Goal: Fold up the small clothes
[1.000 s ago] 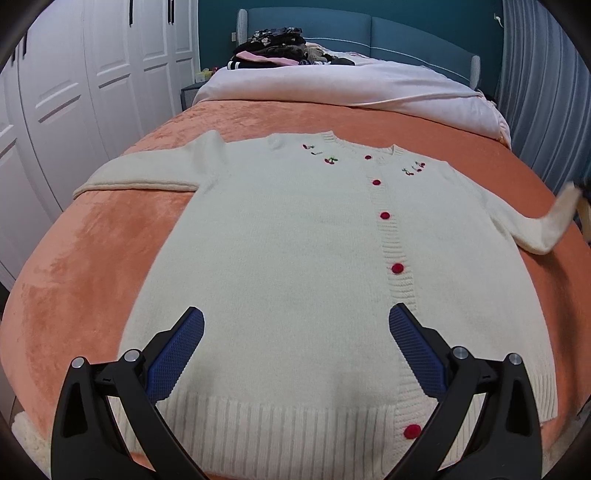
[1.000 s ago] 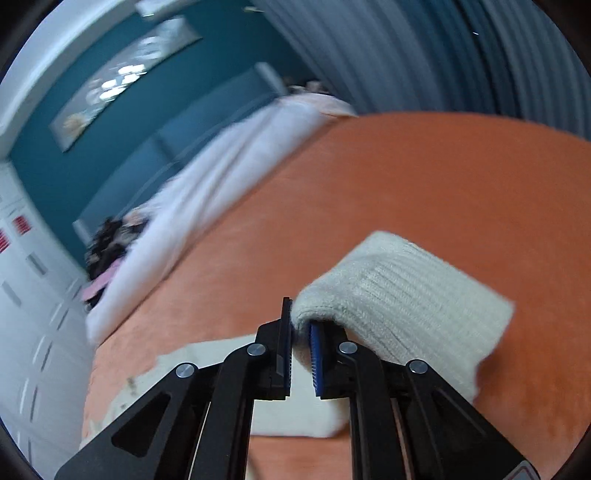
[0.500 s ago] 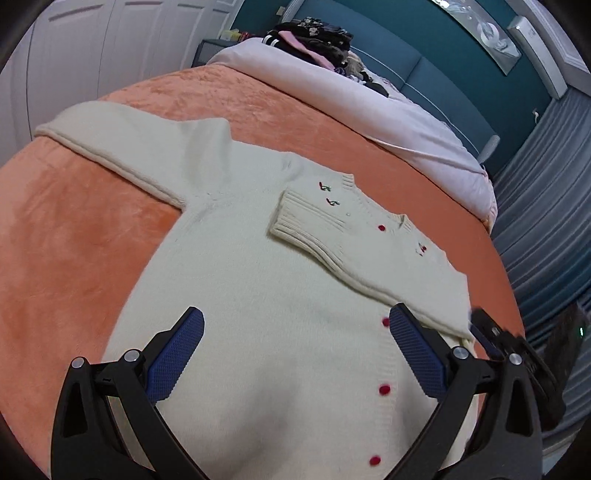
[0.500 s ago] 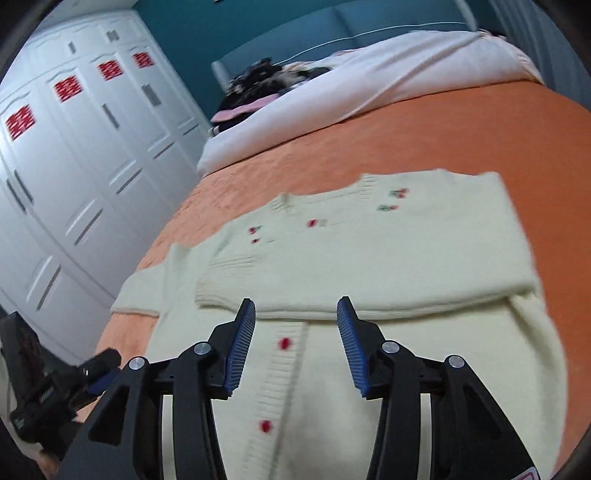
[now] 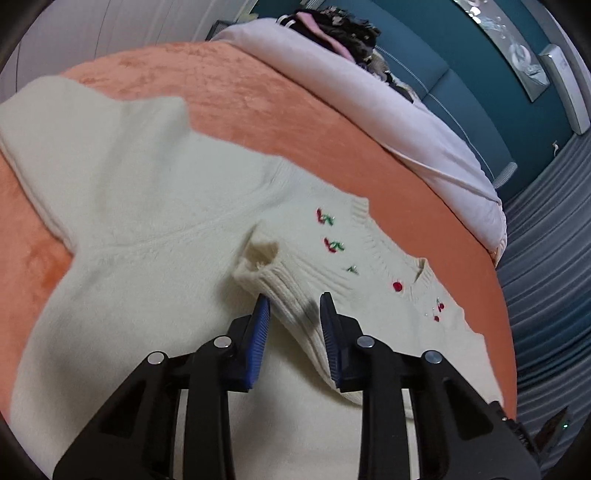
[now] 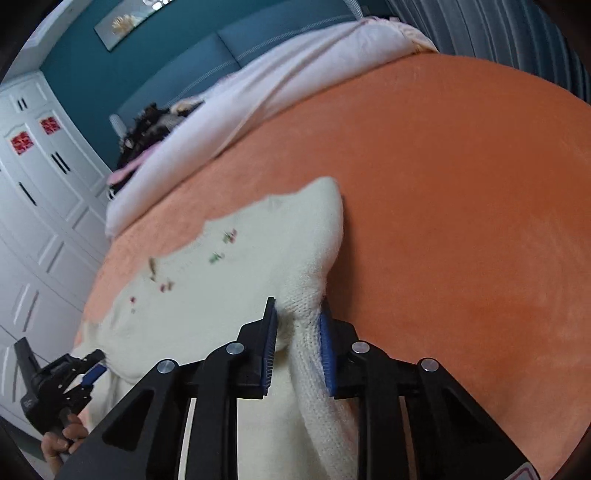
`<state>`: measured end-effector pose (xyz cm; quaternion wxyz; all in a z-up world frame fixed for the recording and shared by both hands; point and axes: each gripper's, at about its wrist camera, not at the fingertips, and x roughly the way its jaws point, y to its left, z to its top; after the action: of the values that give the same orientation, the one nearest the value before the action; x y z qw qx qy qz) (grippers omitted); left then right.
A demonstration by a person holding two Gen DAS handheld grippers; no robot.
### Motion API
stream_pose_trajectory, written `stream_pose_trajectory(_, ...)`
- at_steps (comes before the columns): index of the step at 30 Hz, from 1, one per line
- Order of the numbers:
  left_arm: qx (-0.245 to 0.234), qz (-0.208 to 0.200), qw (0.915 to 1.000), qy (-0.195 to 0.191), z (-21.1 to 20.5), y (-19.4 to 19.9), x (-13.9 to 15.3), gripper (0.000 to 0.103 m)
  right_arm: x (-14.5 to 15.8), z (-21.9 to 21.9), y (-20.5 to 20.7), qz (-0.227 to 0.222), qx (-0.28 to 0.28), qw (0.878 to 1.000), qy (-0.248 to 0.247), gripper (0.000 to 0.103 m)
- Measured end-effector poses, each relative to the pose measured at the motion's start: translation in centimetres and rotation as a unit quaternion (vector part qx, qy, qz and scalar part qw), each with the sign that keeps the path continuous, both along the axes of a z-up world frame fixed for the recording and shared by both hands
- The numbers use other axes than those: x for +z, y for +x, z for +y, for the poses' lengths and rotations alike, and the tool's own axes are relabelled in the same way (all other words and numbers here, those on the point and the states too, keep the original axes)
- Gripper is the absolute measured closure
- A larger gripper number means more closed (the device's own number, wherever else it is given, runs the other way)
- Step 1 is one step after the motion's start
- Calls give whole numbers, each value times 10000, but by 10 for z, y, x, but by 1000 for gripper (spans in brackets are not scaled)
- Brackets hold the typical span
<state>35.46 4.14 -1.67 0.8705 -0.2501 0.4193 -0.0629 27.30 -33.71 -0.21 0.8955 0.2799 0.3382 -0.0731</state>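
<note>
A cream cardigan (image 5: 155,236) with red buttons and cherry embroidery lies flat on the orange bedspread (image 5: 280,110). One sleeve is folded across its chest, and the ribbed cuff (image 5: 291,295) lies between the pads of my left gripper (image 5: 294,321). Those jaws are closing around the cuff, which still lies flat and ungathered. My right gripper (image 6: 298,317) is closing at the folded shoulder edge of the cardigan (image 6: 236,273), with a bunch of knit pinched between its blue pads. The left gripper (image 6: 96,363) also shows at the lower left of the right wrist view, held by a hand (image 6: 55,443).
A pale pink duvet (image 5: 369,99) lies across the head of the bed, with a pile of dark clothes (image 5: 332,26) on it. White wardrobe doors (image 6: 33,206) stand along one side. Bare orange bedspread (image 6: 461,206) stretches beyond the cardigan's shoulder, and grey curtains (image 5: 546,258) hang past the bed.
The right gripper laid the sleeve across the chest, let go, then shifted to the folded shoulder and closed. The left gripper moved in over the cuff and narrowed from wide open.
</note>
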Motion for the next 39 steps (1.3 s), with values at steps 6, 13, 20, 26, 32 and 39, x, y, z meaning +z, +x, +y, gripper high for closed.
stream_pose_trajectory(6,-26,212,9997,90,11,3,-28,75,-38,6,13,748,-14,9964,-404,75)
stream_pose_trajectory(13,1357,-498,9890,-309,141,-23,13,18,1,46,-40,10,25,9973,-740,42)
stream_pose_trajectory(20,3315,23,9430,-302,330,13,-6,17,-40,85,-74,550,470,9964,-443,39)
stream_pose_trajectory(26,3756,251,9258,-344,391,42,-23,56,-46,91,-72,567,593,9948,-608,27)
stream_pose_trajectory(32,2996,-425,9531,-32,356,56,32,91,-49,96,-73,574,724,9930,-730,16)
stream_pose_trajectory(39,13,-2043,9786,234,132,52,151,99,-49,86,-78,392,719,9955,-478,16)
